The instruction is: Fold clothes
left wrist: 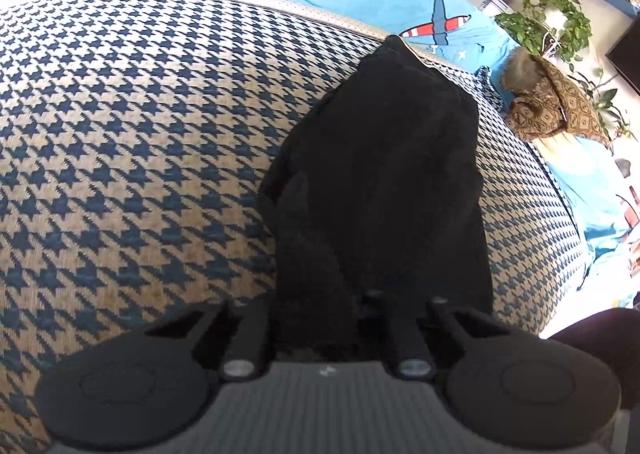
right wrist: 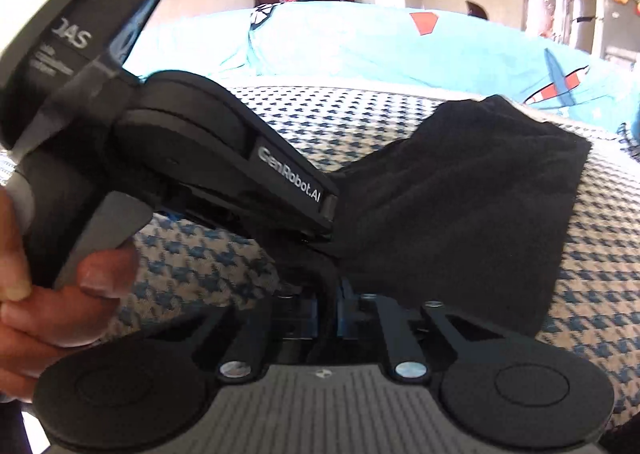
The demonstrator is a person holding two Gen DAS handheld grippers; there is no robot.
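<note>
Black garment (right wrist: 460, 190) pinched in both grippers (right wrist: 328, 306), over houndstooth cloth (left wrist: 140, 134)

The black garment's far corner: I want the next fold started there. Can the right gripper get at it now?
Probably not yet: the right gripper appears shut on the black garment's near edge, beside the left gripper. The houndstooth cover around it lies open.

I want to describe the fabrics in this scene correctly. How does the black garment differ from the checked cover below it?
The black garment is plain and dark; the checked cover has a blue and beige houndstooth pattern. The garment is bunched and creased; the cover lies spread smooth. The garment is narrow and is pinched by both the left gripper and the right gripper; the cover is wide and no gripper holds it. Both are soft cloth.
</note>
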